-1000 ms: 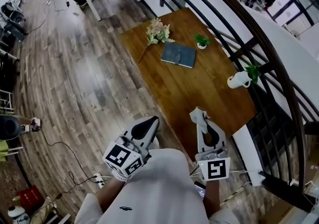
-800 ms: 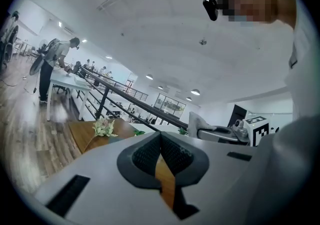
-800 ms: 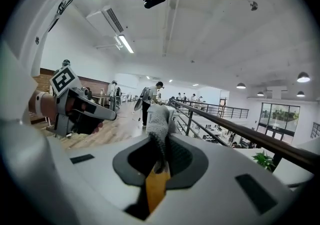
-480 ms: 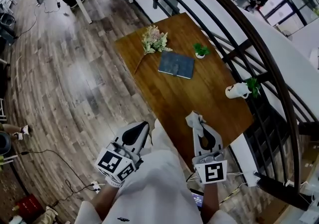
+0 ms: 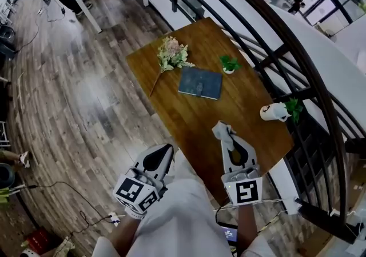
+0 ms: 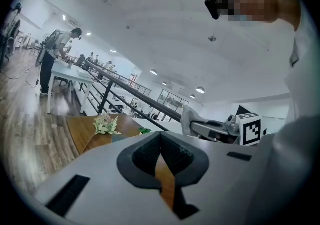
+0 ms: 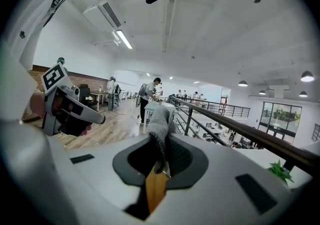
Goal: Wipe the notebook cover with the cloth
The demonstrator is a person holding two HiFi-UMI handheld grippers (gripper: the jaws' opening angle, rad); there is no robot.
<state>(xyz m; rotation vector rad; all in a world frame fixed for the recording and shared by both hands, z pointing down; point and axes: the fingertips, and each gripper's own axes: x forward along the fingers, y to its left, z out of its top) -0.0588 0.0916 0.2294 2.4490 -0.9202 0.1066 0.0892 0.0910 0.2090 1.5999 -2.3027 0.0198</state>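
The right claw (image 7: 159, 161) is pinched on the cloth (image 7: 160, 119), a grey fold of which sticks up out of the closed jaws. In the head view this claw (image 5: 227, 137) is held above the near edge of the wooden surface (image 5: 240, 107), with the cloth (image 5: 223, 131) at its tip. The left claw (image 6: 161, 155) is pressed together with nothing between its jaws. It (image 5: 166, 151) is held just off the near left edge of the surface, over the floor.

The notebook (image 5: 200, 83) is lying flat and closed in the far half of the surface, well apart from both claws. It is flanked by a flower sprig (image 5: 170, 56) toward the left edge and a small potted plant (image 5: 229, 64) toward the far edge. A white pot (image 5: 274, 112) is seen near the right edge.
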